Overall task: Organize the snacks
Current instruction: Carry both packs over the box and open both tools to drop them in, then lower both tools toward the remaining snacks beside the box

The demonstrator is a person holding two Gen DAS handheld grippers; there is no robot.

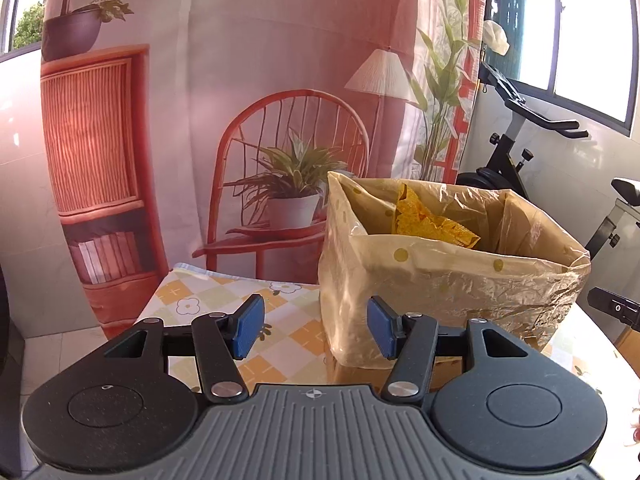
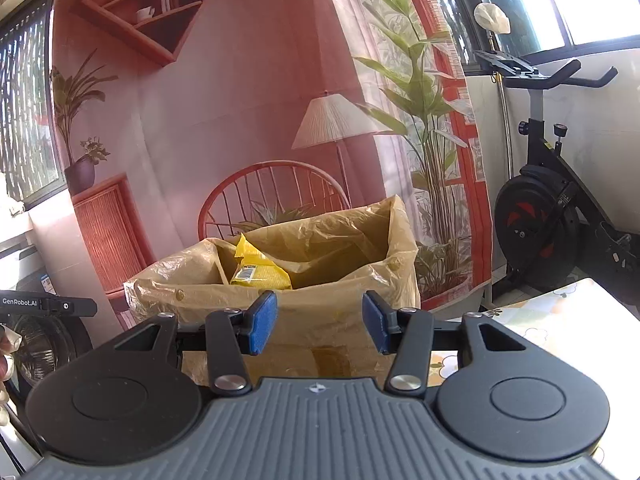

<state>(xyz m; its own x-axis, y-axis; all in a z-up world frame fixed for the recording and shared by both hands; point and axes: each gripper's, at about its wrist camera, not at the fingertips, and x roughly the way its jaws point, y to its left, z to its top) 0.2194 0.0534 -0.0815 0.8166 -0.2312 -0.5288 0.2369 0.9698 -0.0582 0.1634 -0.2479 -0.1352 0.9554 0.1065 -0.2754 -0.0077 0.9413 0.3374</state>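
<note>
Left claw (image 1: 316, 326) and right claw (image 2: 319, 322) both gape empty, blue pads apart.

You're working in a home: an exercise bike (image 2: 552, 184) stands by tiled walls and big windows (image 1: 592, 28), a printed backdrop (image 1: 248, 80) of a cosy room hangs behind, and a flowered checked cloth (image 1: 224, 312) covers your table.

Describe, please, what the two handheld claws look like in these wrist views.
The left claw and right claw look alike: black linkage arms with silver pivot pins, blue ribbed pads on the fingertips, two round black discs, and a grey ridged body with a small crosshair mark. The left one's side, seen from the right view, reads "GenRobot.AI".
</note>
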